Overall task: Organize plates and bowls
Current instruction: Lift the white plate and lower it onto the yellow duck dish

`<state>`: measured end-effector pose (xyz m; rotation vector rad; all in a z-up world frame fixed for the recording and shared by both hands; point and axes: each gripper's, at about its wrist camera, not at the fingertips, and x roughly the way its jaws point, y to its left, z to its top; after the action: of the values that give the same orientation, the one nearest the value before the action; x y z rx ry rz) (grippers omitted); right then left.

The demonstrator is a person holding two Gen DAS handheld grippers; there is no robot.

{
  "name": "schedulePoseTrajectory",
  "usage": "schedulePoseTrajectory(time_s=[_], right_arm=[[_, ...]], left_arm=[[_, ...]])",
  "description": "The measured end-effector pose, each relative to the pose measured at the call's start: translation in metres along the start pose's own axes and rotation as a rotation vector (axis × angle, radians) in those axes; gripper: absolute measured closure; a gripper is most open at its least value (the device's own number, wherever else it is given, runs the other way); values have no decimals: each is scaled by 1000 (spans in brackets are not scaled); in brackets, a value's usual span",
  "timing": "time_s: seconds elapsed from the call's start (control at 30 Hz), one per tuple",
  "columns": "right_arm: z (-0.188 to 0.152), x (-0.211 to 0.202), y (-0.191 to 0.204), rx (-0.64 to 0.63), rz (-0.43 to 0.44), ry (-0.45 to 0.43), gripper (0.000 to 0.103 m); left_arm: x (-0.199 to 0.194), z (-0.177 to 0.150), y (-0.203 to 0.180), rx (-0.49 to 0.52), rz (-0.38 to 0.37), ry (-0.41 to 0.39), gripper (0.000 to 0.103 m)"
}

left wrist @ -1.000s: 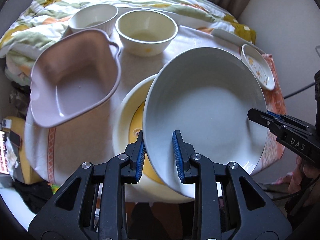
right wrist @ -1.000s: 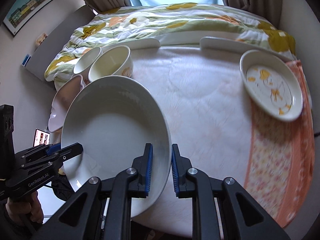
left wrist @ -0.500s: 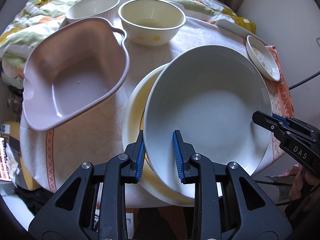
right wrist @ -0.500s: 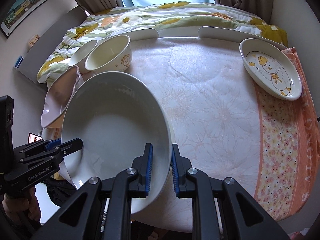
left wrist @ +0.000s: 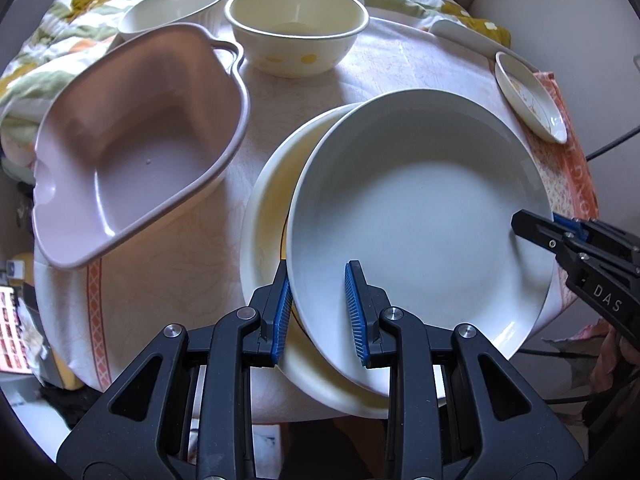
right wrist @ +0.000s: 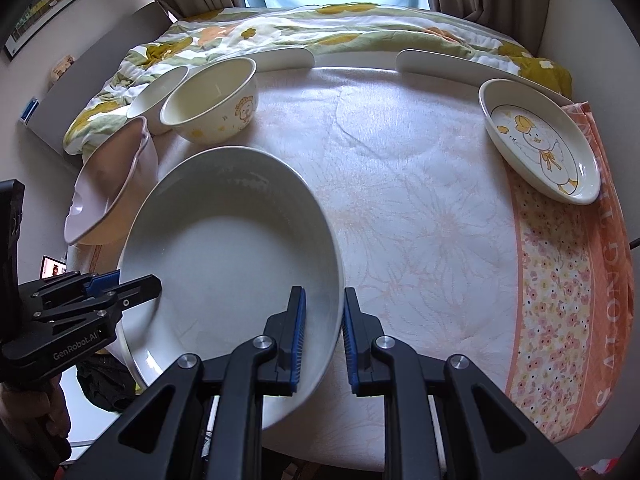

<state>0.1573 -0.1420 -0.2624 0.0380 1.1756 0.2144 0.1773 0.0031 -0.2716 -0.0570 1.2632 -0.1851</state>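
Two grippers on one white plate point(left wrist: 420, 216), seen from the left wrist: left gripper point(left wrist: 318, 308) with blue pads straddling the near rim, jaws parted, left pad touching the rim's outer side, right pad clear of the inner face; right gripper point(left wrist: 532, 226) reaching in at the plate's right edge. Plate tilted over a cream plate point(left wrist: 268, 216) on the cloth-covered table point(left wrist: 400, 64). Pink dish point(left wrist: 136, 148) to the left; cream bowl point(left wrist: 296, 36) and white bowl point(left wrist: 172, 10) behind; duck plate point(left wrist: 532, 96) far right.

From the right wrist: right gripper point(right wrist: 323, 336) astride the white plate's point(right wrist: 224, 248) near right rim, jaws narrowly apart, firm grip not certain. Left gripper point(right wrist: 140, 282) at the plate's left edge. Cream bowl point(right wrist: 210, 100), white bowl point(right wrist: 156, 94) and pink dish point(right wrist: 108, 184) at left; duck plate point(right wrist: 540, 140) well apart at right, on the table point(right wrist: 420, 200).
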Motion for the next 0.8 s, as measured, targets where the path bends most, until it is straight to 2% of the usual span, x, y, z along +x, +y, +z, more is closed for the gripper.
schedulePoseTrajectory(time_s=[0.33, 0.7, 0.8], right_arm=[[-5, 4, 3, -25, -28, 2, 87], [-6, 5, 20, -135, -138, -11, 87], [-6, 5, 20, -136, -140, -11, 87]], left_arm=[[1, 1, -23, 155, 152, -46, 79], [0, -6, -30, 217, 238, -69, 80], [-3, -9, -37, 260, 293, -94, 80]])
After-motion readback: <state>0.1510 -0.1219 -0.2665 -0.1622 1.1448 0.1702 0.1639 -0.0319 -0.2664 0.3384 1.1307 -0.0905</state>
